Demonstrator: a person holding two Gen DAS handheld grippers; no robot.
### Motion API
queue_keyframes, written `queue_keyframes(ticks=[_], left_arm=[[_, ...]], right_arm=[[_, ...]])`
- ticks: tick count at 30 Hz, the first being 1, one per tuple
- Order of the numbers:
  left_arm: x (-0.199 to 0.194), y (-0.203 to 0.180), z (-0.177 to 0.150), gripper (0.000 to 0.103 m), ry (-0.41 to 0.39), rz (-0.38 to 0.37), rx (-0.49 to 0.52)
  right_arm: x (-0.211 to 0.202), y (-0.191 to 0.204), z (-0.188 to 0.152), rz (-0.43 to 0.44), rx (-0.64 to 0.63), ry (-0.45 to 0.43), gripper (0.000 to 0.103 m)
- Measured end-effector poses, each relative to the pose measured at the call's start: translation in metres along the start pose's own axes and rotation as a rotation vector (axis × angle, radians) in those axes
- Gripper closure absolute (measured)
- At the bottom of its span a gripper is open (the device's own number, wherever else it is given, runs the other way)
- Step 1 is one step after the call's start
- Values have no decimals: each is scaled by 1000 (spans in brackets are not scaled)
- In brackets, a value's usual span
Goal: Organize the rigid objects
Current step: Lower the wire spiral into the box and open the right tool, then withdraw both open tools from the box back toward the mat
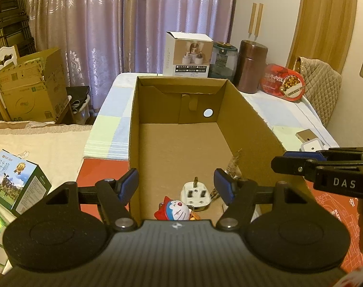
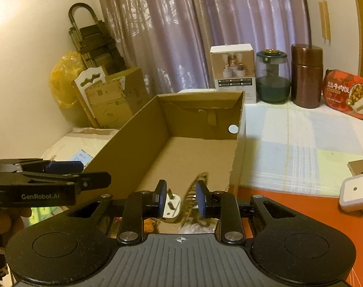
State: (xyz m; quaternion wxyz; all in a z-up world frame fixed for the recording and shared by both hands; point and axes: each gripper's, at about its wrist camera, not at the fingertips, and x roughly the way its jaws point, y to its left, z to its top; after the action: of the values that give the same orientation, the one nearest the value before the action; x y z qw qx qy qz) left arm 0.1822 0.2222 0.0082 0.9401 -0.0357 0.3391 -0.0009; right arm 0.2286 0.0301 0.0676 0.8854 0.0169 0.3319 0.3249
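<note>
Open cardboard box [image 1: 181, 129] sits mid-tabletop [image 2: 289, 201], that's our landmark. Inside it, at the near end: white plug [image 1: 195, 192] lying prongs-up, cartoon cat figure [image 1: 175, 209] just beside it on the near-left, and a brownish crinkly packet [image 1: 234, 165] leaning on the box's right wall.

Left tongs [image 1: 176, 186] hang over the box's near edge, spread wide, nothing between the blue pads. Right tongs [image 2: 181, 198] also at the near end, drawn close together, w/ the plug and the packet showing in the gap in the right wrist view; can't tell if the pads actually pinch the packet or anything else.

Outside the box on the right: small white square gadget [image 2: 354, 195] on the red mat. Behind the box's far wall: white product carton [image 1: 187, 53], glass jar [image 1: 223, 59], brown canister [image 1: 251, 65], red food tub [image 1: 283, 85].
</note>
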Motion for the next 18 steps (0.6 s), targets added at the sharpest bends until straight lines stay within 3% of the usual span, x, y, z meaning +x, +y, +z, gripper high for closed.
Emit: queue_keyframes(ticks=[18], left_arm=[[-10,-27,-1,38,-6,-28,14]], right_arm=[[-27,-17,1,-49,44,-78,79]])
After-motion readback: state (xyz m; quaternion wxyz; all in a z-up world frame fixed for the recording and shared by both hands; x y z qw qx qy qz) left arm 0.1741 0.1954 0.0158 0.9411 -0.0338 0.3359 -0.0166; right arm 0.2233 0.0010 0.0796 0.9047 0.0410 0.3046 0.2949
